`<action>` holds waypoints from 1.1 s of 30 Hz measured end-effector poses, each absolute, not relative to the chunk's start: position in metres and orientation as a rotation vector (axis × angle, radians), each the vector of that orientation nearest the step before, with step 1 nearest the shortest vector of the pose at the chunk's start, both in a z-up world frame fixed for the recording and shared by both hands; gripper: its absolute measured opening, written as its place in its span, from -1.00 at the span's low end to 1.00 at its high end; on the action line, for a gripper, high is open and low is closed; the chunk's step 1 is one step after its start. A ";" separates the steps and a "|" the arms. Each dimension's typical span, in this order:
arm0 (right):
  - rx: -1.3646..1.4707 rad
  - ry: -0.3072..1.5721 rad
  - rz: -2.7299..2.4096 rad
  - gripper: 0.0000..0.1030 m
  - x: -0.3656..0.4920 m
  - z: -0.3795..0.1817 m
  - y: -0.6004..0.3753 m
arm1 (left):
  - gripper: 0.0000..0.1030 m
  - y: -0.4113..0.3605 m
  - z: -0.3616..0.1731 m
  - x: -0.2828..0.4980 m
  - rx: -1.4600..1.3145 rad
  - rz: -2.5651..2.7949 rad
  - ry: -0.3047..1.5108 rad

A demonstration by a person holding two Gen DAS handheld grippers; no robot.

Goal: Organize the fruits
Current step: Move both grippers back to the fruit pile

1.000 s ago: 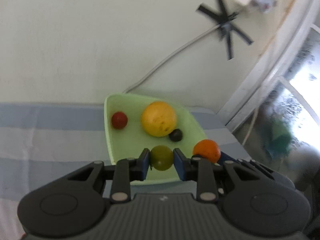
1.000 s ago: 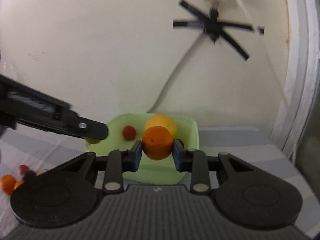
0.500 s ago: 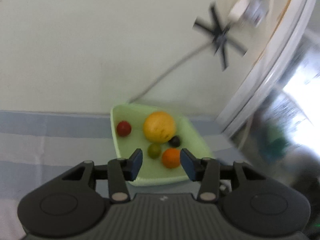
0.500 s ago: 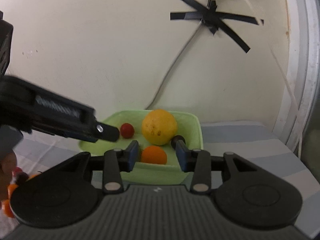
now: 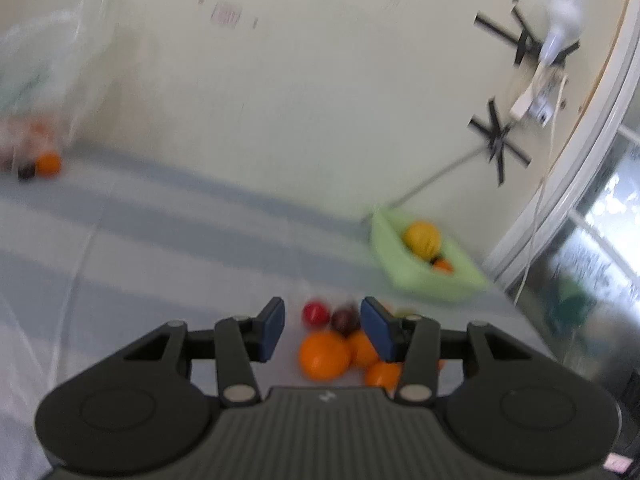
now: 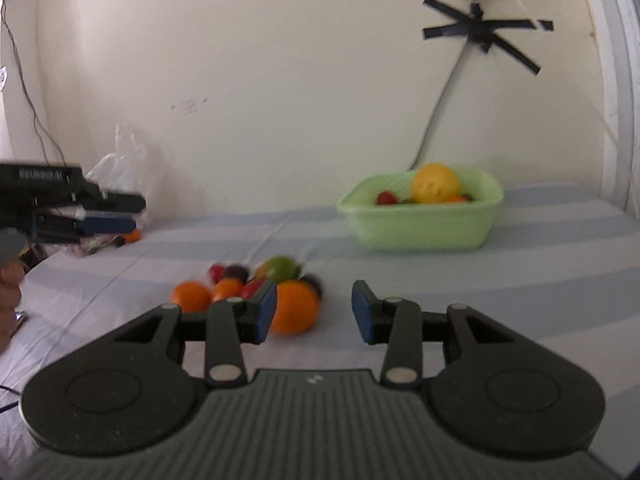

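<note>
A light green bowl [image 6: 420, 224] stands at the back right by the wall, holding a big yellow fruit [image 6: 434, 182], a red fruit [image 6: 386, 198] and an orange [image 5: 442, 265]. A pile of loose fruit lies on the striped cloth: oranges [image 6: 294, 306], a green fruit [image 6: 282, 266], a red one [image 5: 316, 312] and a dark plum [image 5: 346, 319]. My right gripper [image 6: 314, 312] is open and empty just short of the nearest orange. My left gripper [image 5: 324, 320] is open and empty over the pile's left side, and its fingers [image 6: 120, 213] also show at the far left.
A crumpled clear plastic bag [image 6: 124, 168] lies at the back left with an orange [image 5: 48, 164] beside it. A cable [image 6: 436, 108] runs down the wall behind the bowl. A person's hand [image 6: 8, 280] shows at the left edge. A window frame [image 5: 560, 200] borders the right.
Both grippers opened and dropped their fruit, a green one and an orange, into the bowl. Both then pulled back and swung left to the pile of loose fruit.
</note>
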State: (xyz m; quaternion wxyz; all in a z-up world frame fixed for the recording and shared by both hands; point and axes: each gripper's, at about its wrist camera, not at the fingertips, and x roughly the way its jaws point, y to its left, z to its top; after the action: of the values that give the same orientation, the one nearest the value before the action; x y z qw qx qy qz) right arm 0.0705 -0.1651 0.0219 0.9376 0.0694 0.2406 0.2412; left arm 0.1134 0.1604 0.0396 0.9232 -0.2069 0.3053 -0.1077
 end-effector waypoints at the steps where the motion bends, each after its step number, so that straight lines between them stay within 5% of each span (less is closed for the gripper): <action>1: 0.140 0.510 0.516 -0.14 0.071 0.020 -0.157 | -0.16 0.161 0.034 0.114 -0.434 -0.227 0.642; 6: 0.076 0.554 0.590 -0.15 0.073 0.016 -0.118 | 0.13 0.153 0.023 0.118 -0.446 -0.275 0.651; 14: 0.052 0.651 0.586 -0.15 0.099 0.005 -0.084 | 0.13 0.135 0.008 0.129 -0.360 -0.278 0.681; 16: 0.042 0.656 0.574 -0.16 0.103 0.003 -0.081 | 0.08 0.131 0.002 0.131 -0.350 -0.269 0.695; 19: 0.025 0.648 0.559 -0.37 0.101 0.002 -0.079 | -0.27 0.128 -0.004 0.132 -0.332 -0.254 0.700; 33: 0.031 0.550 0.440 -0.38 0.025 0.003 -0.156 | -0.28 0.052 0.009 0.077 -0.290 -0.483 0.719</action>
State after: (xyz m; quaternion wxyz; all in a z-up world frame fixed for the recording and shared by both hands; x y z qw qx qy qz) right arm 0.0250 -0.1561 0.0032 0.9386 0.0150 0.2691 0.2152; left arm 0.0775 0.0523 0.0090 0.8975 -0.1398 0.3472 -0.2332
